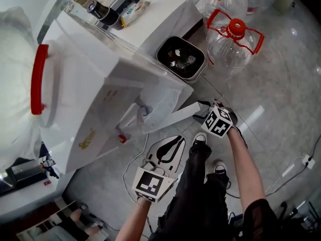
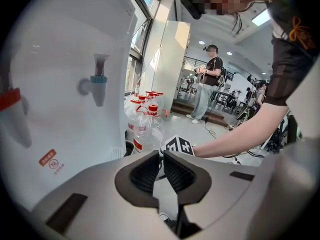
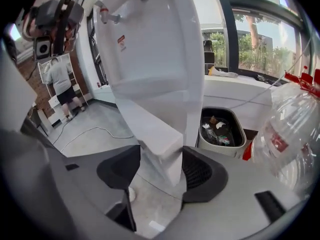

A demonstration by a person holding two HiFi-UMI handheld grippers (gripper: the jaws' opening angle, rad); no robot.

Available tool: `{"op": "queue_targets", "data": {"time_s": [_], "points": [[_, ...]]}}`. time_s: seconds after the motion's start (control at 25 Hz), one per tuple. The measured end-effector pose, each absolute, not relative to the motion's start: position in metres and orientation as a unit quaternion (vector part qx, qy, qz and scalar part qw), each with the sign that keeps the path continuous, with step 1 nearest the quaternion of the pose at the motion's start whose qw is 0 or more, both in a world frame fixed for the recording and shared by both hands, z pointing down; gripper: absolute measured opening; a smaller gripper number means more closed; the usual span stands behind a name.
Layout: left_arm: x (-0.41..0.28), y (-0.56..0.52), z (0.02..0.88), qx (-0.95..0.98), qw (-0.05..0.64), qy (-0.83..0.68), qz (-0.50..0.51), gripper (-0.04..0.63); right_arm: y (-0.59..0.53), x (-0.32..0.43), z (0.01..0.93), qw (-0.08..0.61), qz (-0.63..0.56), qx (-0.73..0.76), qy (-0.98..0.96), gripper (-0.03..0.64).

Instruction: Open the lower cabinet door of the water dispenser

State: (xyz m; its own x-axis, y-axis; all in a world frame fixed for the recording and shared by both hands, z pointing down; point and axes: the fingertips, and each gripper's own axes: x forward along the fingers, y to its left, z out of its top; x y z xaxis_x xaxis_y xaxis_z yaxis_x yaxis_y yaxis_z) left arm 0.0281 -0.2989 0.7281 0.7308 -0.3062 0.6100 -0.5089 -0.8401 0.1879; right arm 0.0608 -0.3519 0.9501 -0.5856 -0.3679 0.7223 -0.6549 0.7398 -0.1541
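my right gripper (image 3: 161, 158) closing round cabinet door (image 3: 156, 134) edge, contact unclear, maybe touching; left gripper (image 2: 162, 165) pinched together, empty.

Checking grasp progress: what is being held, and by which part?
Nothing yet: the right hand-held gripper is closing its jaws around the free edge of the lower cabinet door, one pad clear of it. The left hand-held gripper holds nothing.

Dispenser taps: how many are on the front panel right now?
2. In the left gripper view the blue tap is mid-front on the water dispenser, and the red tap is left of it at the picture's edge. None seems hidden.
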Motion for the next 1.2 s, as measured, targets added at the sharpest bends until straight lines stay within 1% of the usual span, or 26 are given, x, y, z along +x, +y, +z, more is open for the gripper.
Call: {"op": "queue_targets", "data": {"time_s": [0.16, 0.24, 0.6, 0.76, 0.92, 1.2], "points": [[0.027, -0.273, 0.716, 0.913, 0.172, -0.226, 0.293, 0.028, -0.318, 0.064, 0.95, 0.37, 0.21, 0.294, -0.856, 0.243], [0.023, -0.259, 0.711, 0.912, 0.171, -0.233, 0.292, 0.028, -0.299, 0.064, 0.949, 0.378, 0.211, 0.289, -0.854, 0.21], [-0.009, -0.186, 0.706, 0.895, 0.188, -0.287, 0.283, 0.028, -0.201, 0.033, 0.947, 0.4, 0.206, 0.236, -0.861, 0.179], [-0.024, -0.148, 0.704, 0.885, 0.207, -0.318, 0.27, 0.028, -0.167, 0.011, 0.948, 0.398, 0.216, 0.209, -0.867, 0.178], [-0.055, -0.122, 0.708, 0.871, 0.224, -0.341, 0.275, 0.028, -0.135, -0.024, 0.95, 0.404, 0.218, 0.171, -0.872, 0.179], [-0.107, -0.119, 0.701, 0.849, 0.228, -0.399, 0.261, 0.028, -0.095, -0.094, 0.948, 0.401, 0.226, 0.106, -0.881, 0.186]]}}
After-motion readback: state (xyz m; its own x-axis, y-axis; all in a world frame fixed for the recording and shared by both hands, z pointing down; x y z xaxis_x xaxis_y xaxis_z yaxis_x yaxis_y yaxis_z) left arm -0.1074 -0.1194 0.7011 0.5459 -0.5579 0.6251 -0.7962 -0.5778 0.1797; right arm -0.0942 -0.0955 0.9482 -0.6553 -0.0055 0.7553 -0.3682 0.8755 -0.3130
